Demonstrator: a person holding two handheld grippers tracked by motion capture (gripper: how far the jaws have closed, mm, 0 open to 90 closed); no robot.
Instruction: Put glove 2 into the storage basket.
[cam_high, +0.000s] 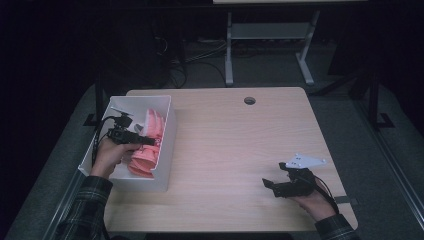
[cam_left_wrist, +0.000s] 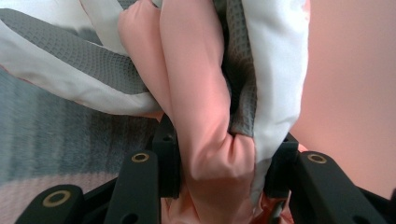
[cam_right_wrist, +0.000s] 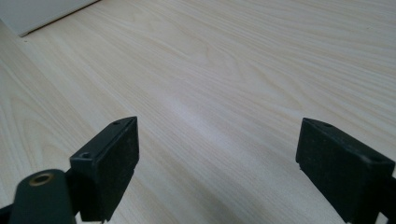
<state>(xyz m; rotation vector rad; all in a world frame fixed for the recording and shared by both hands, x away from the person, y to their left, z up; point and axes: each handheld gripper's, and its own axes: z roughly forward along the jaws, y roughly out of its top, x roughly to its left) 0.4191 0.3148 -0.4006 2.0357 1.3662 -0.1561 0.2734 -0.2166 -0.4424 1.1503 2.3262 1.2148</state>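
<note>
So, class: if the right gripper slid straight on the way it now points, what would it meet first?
The right gripper points left across bare table. Its path looks free until the white bin, probably the bin's near corner, though depth is hard to judge.

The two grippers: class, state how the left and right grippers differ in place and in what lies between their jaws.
The left gripper reaches into the white bin, while the right gripper sits over bare table. The left one's jaws have pink cloth bunched between them; the right one's stand wide with nothing between. Both are black and hand-held.
</note>
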